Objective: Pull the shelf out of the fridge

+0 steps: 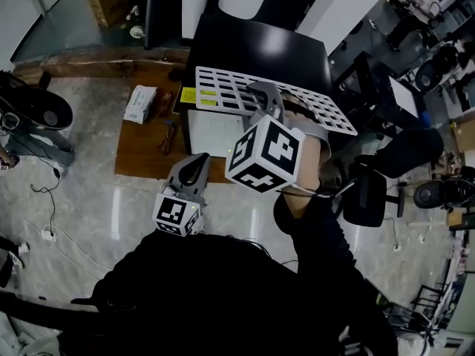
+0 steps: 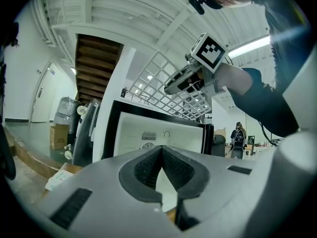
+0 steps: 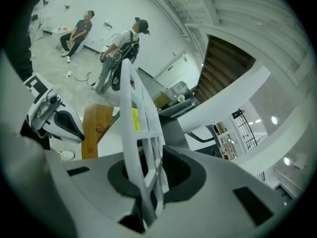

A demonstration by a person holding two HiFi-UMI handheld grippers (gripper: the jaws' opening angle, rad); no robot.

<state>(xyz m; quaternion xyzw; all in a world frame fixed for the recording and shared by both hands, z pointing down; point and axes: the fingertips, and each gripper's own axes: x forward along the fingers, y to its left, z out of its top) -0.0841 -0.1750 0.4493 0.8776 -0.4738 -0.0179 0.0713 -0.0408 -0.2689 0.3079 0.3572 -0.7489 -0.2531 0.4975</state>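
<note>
Marble floor [image 1: 96,199]: low wooden board [image 1: 141,158] lies on it, cable [image 1: 52,213] loose beside. On board: fridge [image 1: 260,50] at right end, tissue pack [image 1: 141,102], small unidentifiable item [image 1: 167,136].

No readable text anywhere.

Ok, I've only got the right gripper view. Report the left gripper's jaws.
Observer: Left gripper: jaws together, nothing between them.
Operator: Now place the shelf against the fridge.
Observer: Head view: the shelf is fully out, up in the air over the fridge's black top.
Operator: Describe the fridge's inside.
Observer: Left gripper view: white cavity, vent grille on the back wall; its lower part is hidden behind the gripper.
</note>
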